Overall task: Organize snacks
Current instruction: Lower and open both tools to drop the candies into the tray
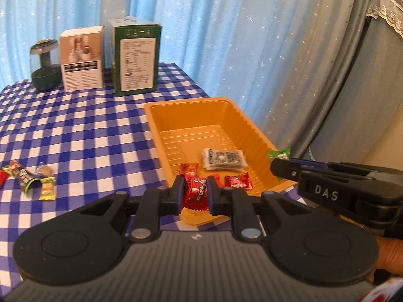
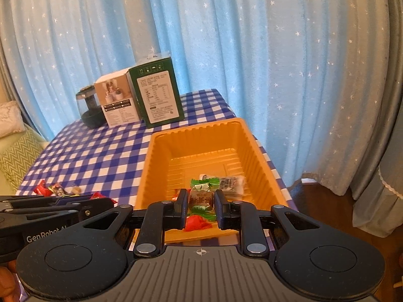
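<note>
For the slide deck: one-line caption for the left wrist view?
Left gripper holds a red candy at the orange tray's near rim; right gripper brings a green-wrapped snack alongside.

White letters "DAS" stand on the side of the black right gripper (image 1: 273, 168) where it shows in the left wrist view. In the right wrist view, the black left gripper (image 2: 110, 202) carries white lettering, "GenRobot A", cut off by the other gripper's body. The tall dark green carton (image 2: 157, 93) has a white printed panel, too small to read.
</note>
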Motion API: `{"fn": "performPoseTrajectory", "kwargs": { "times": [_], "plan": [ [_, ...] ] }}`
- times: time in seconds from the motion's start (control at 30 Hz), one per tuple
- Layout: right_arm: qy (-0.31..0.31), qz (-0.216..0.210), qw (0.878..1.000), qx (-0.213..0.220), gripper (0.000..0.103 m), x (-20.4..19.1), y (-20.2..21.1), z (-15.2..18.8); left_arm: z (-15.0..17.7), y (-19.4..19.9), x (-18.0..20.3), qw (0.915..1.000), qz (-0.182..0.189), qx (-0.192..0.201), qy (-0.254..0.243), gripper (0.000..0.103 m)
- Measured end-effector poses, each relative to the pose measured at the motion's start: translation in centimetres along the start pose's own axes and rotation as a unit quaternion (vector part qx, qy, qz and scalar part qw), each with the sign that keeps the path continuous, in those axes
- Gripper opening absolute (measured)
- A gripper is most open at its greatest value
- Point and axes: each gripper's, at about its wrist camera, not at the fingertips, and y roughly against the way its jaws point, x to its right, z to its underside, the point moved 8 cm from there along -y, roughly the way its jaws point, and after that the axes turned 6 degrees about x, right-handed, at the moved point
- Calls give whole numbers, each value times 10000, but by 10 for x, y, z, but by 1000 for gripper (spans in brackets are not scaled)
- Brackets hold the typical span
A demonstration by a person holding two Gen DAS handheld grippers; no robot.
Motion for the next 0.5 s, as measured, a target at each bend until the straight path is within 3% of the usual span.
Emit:
{"fn": "performPoseTrajectory", "kwargs": {
  "times": [0.5],
  "plan": [
    [-63, 146, 9998, -69, 22, 29, -34, -15, -5, -52, 9, 9995, 143, -216, -151, 16]
  ]
}}
